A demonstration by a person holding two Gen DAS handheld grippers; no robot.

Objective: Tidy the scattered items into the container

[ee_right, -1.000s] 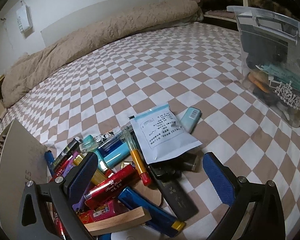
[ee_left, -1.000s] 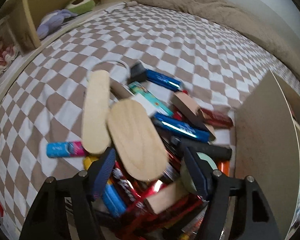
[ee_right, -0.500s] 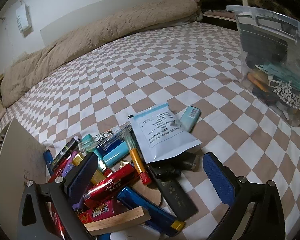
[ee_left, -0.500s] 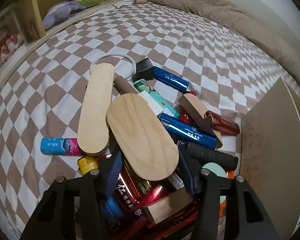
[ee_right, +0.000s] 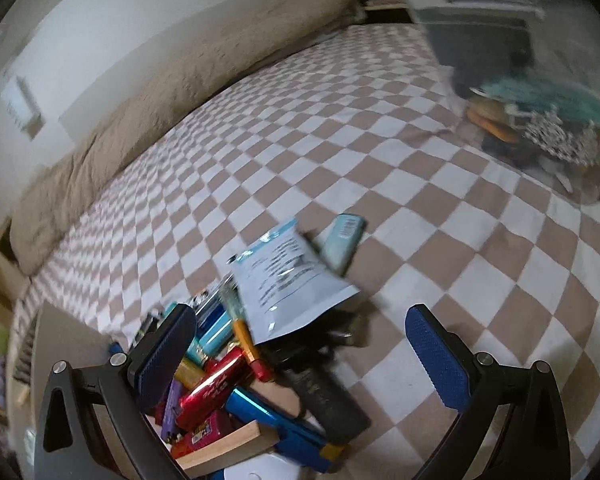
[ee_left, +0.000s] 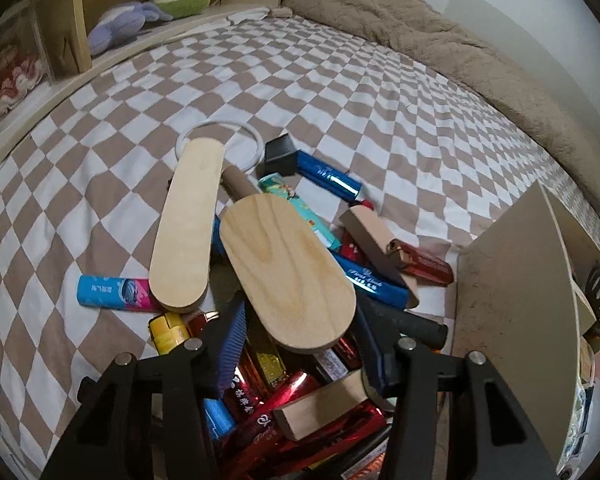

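A heap of small items lies on the checkered bedspread (ee_left: 340, 92): tubes, red and blue packs, wooden blocks. My left gripper (ee_left: 300, 352) is shut on the near end of a wide oval wooden board (ee_left: 288, 268) on top of the heap. Beside it lie a longer wooden board (ee_left: 188, 224) and a white ring (ee_left: 220, 128). In the blurred right wrist view my right gripper (ee_right: 296, 320) stands open above the heap, nothing between its fingers, near a white pouch (ee_right: 284, 284) and a teal tube (ee_right: 344, 240). The clear plastic container (ee_right: 540, 60) stands at the upper right, with items inside.
A beige panel (ee_left: 508, 280) stands upright right of the heap. A wooden shelf with plush toys (ee_left: 140, 20) borders the bed on the left. A tan blanket (ee_left: 420, 32) lies along the far side. A blue tube (ee_left: 112, 292) lies apart to the left.
The left jaws have closed from wide apart onto the oval wooden board. The right gripper has rolled and shifted sideways, still open, and its view has gone blurred.
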